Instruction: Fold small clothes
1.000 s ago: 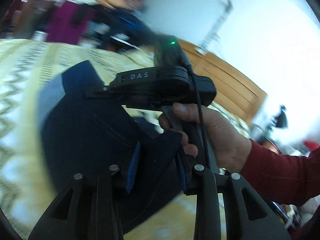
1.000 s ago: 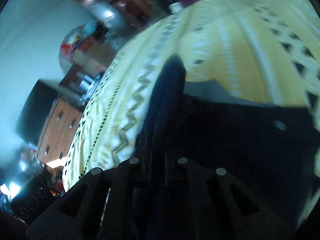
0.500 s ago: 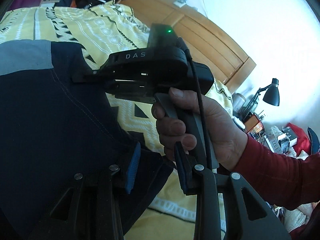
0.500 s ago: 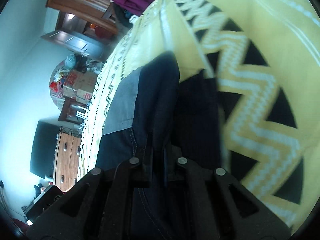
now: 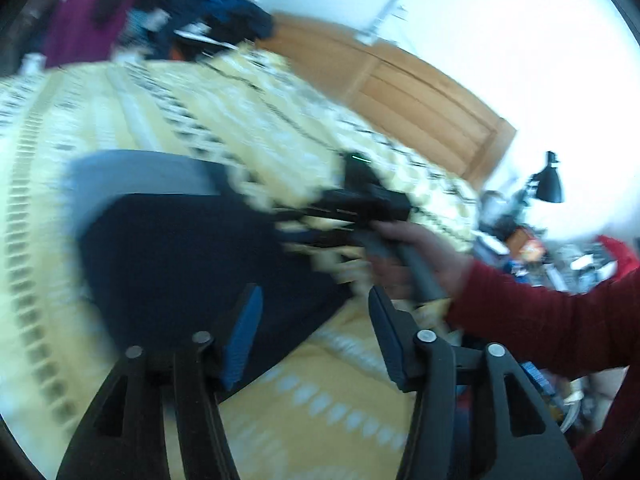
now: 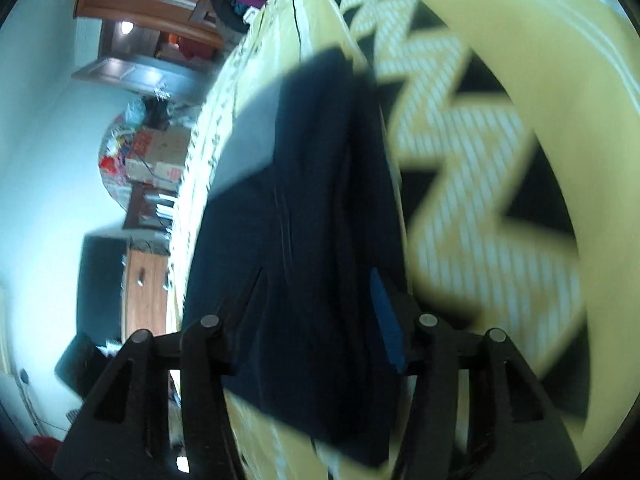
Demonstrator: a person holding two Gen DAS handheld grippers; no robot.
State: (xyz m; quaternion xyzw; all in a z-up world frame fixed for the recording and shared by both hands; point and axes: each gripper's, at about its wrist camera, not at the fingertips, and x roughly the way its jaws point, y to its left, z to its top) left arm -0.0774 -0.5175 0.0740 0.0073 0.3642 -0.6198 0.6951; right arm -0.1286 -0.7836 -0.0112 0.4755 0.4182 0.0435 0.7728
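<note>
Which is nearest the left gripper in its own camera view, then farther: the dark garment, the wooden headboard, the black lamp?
From the left gripper:
1. Dark garment, just ahead, lying on the bedspread.
2. Wooden headboard, at the bed's far end.
3. Black lamp, far right; roughly as far as the headboard, too close to call.

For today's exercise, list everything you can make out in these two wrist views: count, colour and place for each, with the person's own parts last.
Garment: one, dark navy with a grey band, lying on the bed.
Bedspread: one, yellow with black-and-white zigzags, under the garment.
Headboard: one, light wood, far end of bed.
Desk lamp: one, black, right of bed.
Clothes pile: purple and dark blue, blurred, beyond the bed.
Wardrobe: one, brown wood, against the wall.
Left gripper: black, blue pads, open.
Right gripper: black, open over the garment.
Hand: one, red sleeve, holding right gripper.
</note>
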